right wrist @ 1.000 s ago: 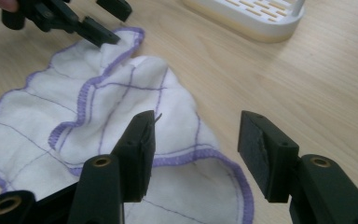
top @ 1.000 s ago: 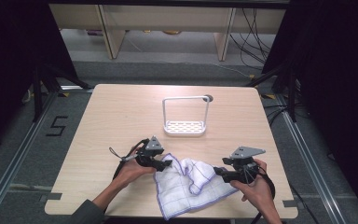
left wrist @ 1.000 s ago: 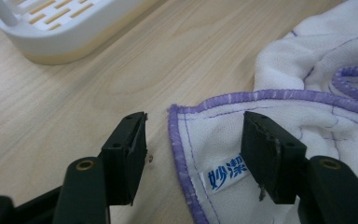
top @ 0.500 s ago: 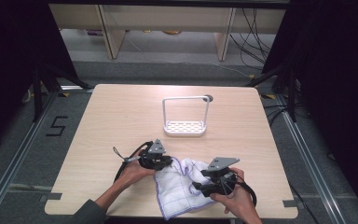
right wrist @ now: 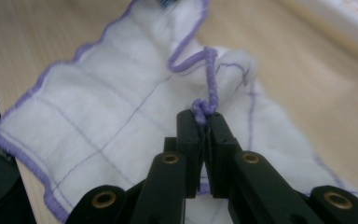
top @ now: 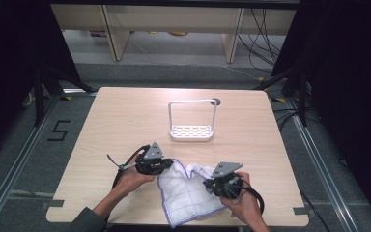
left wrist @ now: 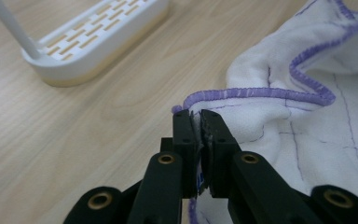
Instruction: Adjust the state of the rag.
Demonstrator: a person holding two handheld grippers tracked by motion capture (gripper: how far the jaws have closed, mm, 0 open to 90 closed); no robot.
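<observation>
A white cloth [top: 186,193] with purple edging lies crumpled near the table's front edge. My left gripper [top: 170,165] reaches in from the left. Its jaws have just closed and are shut on the cloth's [left wrist: 307,116] near left corner, the purple hem pinched between the tips of the left gripper [left wrist: 199,116]. My right gripper [top: 206,184] comes in from the right and has also just closed. In the right gripper view, the right gripper [right wrist: 204,119] pinches a bunched fold of purple hem, and the cloth [right wrist: 98,116] spreads out beyond it.
A white rack [top: 192,130] with a slotted base and a tall wire handle stands behind the cloth at mid table; its base [left wrist: 98,42] appears in the left gripper view. Bare wooden tabletop [top: 125,121] surrounds it. Cables trail from both grippers.
My right gripper moved left to the cloth's right edge and shut on its hem. The left gripper shut on the left corner and shifted slightly. The cloth's top edge is drawn between them.
</observation>
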